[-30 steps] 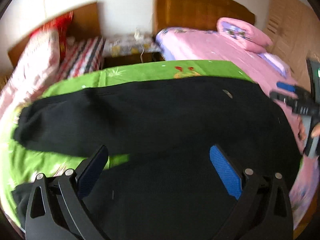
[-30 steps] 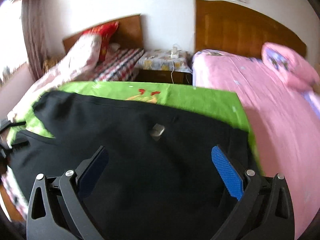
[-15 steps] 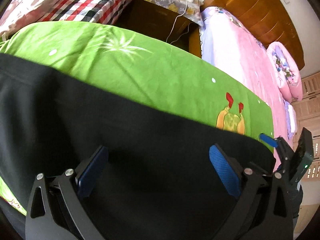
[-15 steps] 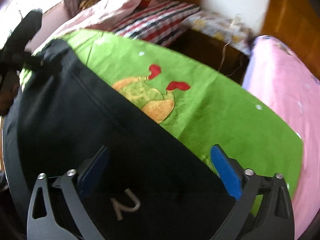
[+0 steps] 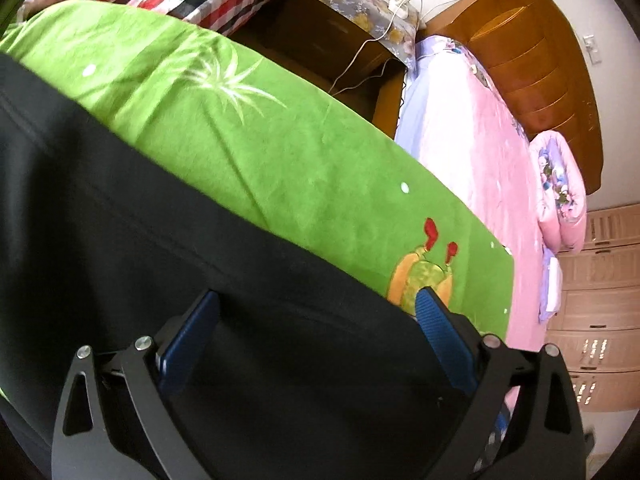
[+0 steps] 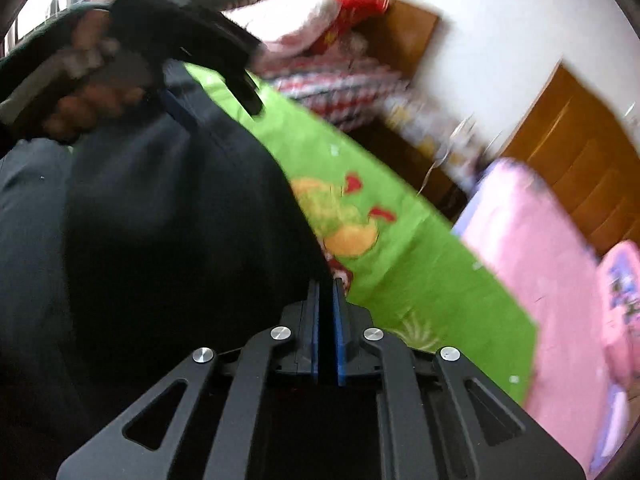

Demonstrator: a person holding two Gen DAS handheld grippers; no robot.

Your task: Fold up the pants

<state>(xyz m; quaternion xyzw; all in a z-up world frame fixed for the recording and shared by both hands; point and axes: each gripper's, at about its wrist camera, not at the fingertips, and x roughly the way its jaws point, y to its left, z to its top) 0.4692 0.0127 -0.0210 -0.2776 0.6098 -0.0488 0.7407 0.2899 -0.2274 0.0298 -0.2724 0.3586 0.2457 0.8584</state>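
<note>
Right tool (image 6: 327, 280) is clenched on the pants (image 5: 160, 260) edge; left tool (image 5: 316, 324) gapes released. Lifting one-sided could skew the fold.

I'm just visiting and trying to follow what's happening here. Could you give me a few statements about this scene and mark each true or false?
1. The pants are black. True.
2. They lie on a blue sheet. False: the sheet is green, with a cartoon print.
3. The right gripper has its jaws shut on the pants' edge. True.
4. The left gripper is clamped shut. False: its blue pads stand wide apart over the fabric.
5. The neighbouring bed has pink bedding. True.
</note>
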